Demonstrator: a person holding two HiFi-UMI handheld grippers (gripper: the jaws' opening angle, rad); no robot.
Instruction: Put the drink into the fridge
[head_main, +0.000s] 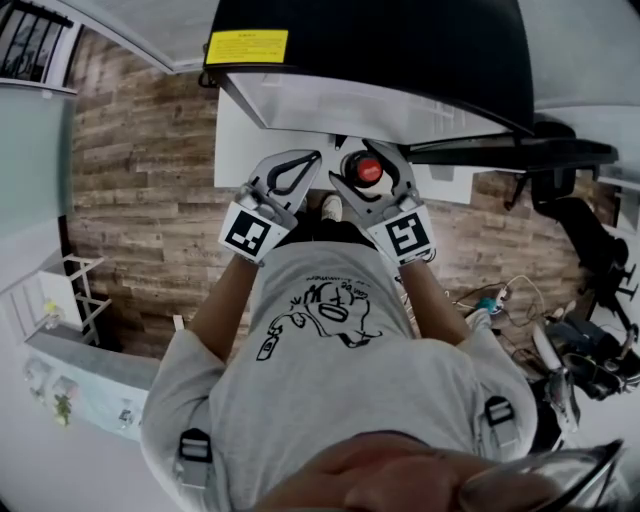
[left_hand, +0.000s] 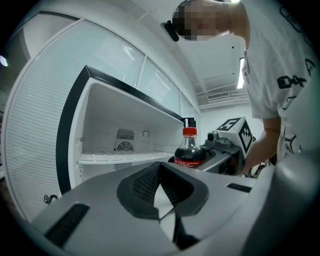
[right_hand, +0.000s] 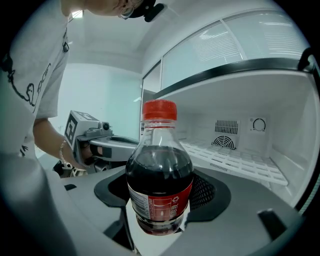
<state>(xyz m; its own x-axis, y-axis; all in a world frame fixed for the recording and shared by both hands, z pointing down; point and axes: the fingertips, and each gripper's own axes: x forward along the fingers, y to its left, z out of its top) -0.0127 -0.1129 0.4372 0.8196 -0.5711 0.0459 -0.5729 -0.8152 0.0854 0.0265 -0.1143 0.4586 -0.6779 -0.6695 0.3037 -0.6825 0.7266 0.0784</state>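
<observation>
We hold the bottle (right_hand: 159, 180) of dark drink upright, our right gripper (head_main: 372, 160) clamped around its body. Just beside it, our left gripper (left_hand: 160, 172) has its jaws pressed together on nothing. Beyond both stands the open fridge (right_hand: 235, 150).

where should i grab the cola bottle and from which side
Grip the bottle around its labelled lower body, coming in level from the side, as the right gripper does: it stands upright, round and widest there, while the neck tapers.
</observation>
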